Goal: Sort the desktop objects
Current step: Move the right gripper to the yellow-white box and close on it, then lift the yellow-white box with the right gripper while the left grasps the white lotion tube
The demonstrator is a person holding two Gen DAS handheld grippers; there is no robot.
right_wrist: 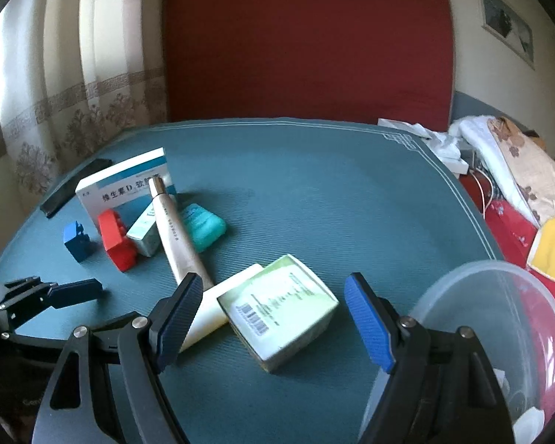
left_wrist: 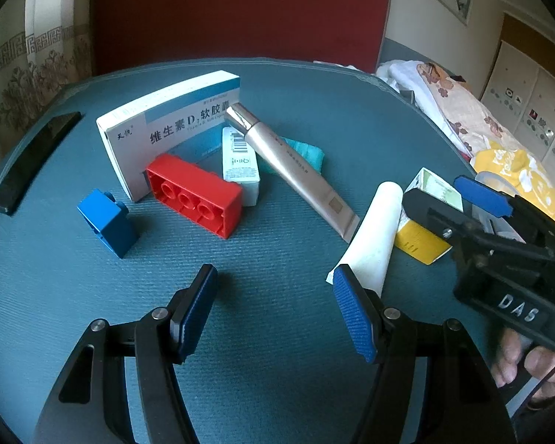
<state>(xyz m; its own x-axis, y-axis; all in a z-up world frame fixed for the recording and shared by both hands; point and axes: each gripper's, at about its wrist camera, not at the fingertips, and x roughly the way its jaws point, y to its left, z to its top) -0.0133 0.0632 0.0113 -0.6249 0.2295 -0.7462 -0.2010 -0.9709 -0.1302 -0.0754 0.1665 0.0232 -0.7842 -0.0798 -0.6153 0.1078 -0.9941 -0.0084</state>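
Observation:
On the teal mat lie a red brick (left_wrist: 196, 194), a blue block (left_wrist: 107, 222), a white-and-blue medicine box (left_wrist: 166, 125), a small white carton (left_wrist: 240, 164), a beige cosmetic tube (left_wrist: 292, 170), a teal pouch (left_wrist: 307, 151), a white tube (left_wrist: 373, 229) and a green-and-yellow box (right_wrist: 281, 310). My left gripper (left_wrist: 277, 310) is open and empty, hovering over the mat in front of the red brick. My right gripper (right_wrist: 273, 318) is open, its fingers either side of the green-and-yellow box. The right gripper also shows in the left wrist view (left_wrist: 444, 199).
A clear plastic bowl (right_wrist: 499, 318) stands at the right edge, close to my right gripper. A black bar (left_wrist: 33, 162) lies at the mat's far left. Folded cloth and a yellow garment (right_wrist: 518, 185) pile up to the right of the table. A red chair back (right_wrist: 307, 44) stands behind.

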